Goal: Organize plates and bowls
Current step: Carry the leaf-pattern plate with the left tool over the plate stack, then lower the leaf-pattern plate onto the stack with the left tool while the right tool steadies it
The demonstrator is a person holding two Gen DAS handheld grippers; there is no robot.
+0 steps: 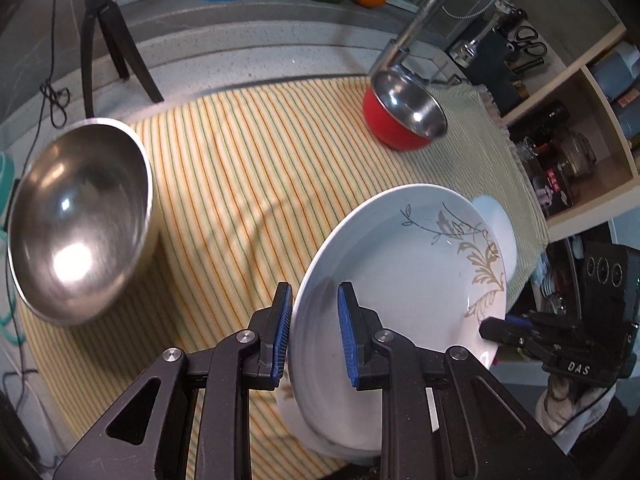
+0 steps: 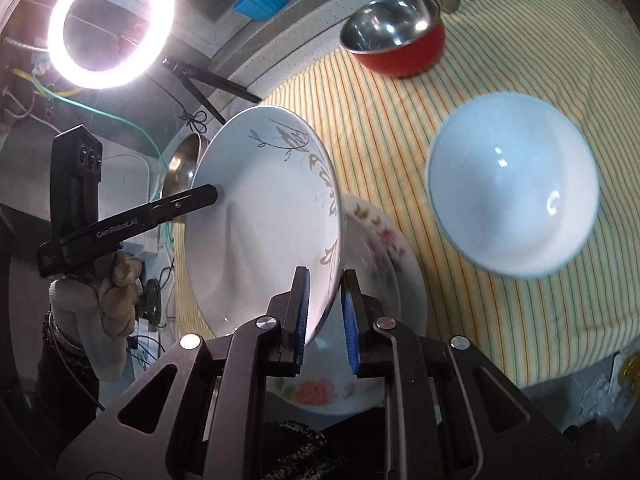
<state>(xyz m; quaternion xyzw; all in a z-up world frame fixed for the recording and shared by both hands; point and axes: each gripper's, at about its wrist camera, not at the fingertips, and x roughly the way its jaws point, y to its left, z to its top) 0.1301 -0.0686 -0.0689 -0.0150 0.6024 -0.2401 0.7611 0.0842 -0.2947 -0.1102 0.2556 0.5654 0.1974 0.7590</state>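
Left wrist: our left gripper [image 1: 313, 334] straddles the leaf plate's [image 1: 404, 264] rim, seemingly clamped. Right wrist: our right gripper [image 2: 325, 316] straddles its opposite rim, jaws slightly apart, above the floral plate [image 2: 376, 248]. Next, we lower it on.

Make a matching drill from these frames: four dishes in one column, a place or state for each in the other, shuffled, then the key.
Things:
1. leaf plate
2. floral plate
3. red bowl
4. steel bowl

Place or state:
A. far end of the striped cloth, below the faucet
B. flat on the cloth, under the tilted plate
C. tilted, rim between the fingers of both the left gripper and right gripper
D. left side in the left wrist view, largest bowl

Pairs: 1-C, 2-B, 3-A, 4-D
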